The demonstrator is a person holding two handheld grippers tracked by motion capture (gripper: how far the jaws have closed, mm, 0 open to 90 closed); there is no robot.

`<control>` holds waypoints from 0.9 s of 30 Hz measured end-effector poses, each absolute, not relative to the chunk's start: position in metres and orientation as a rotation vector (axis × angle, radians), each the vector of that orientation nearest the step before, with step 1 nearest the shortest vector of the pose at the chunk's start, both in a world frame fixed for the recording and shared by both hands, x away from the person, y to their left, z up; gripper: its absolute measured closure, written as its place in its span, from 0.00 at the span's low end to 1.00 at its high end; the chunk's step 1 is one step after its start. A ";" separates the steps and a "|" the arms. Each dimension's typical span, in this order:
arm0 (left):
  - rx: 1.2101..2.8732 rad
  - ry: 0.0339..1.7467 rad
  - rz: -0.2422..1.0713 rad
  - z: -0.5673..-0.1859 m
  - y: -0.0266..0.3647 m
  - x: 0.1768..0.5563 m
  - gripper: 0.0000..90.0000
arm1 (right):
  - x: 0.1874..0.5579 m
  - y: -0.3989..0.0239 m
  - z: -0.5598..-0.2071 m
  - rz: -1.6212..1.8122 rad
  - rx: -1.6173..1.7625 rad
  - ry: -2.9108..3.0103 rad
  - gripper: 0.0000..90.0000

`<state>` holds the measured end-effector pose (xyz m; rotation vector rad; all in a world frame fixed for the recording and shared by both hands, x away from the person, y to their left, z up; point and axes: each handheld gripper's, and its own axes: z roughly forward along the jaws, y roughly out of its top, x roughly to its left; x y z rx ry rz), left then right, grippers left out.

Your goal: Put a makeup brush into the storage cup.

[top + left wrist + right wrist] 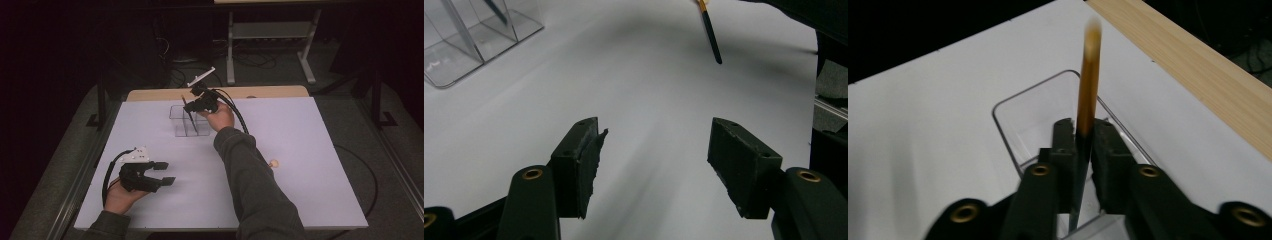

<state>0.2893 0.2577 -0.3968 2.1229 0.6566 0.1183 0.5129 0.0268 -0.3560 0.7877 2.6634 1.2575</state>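
Note:
A thin brush stands nearly upright in a clear plastic container (179, 126) at the table's far middle. Its brown handle (1087, 85) is blurred at the top, and its dark lower end reaches down inside the container (1018, 117). My right gripper (193, 107) hovers over that container. Its jaws (1084, 129) stand narrowly apart on either side of the handle without a firm hold. My left gripper (167, 173) rests near the front left of the table, open, with bare white table between its pads (654, 150). The container (454, 60) lies off to its upper left.
A second dark stick with an orange band (711, 35) lies on the white table (300, 150); its light wooden end (273, 163) peeks out beside the right sleeve (250, 175). A wooden strip (1198, 65) borders the far edge. Dark floor and a metal frame (270, 35) lie beyond.

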 end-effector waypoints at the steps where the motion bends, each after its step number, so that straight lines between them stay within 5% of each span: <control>1: 2.123 0.656 0.118 -0.397 0.258 0.289 0.41 | 0.513 0.026 -0.357 1.249 0.800 2.662 0.84; 27: 2.137 0.654 0.124 -0.398 0.256 0.289 0.40 | 0.495 -0.008 -0.348 1.332 0.864 2.626 0.71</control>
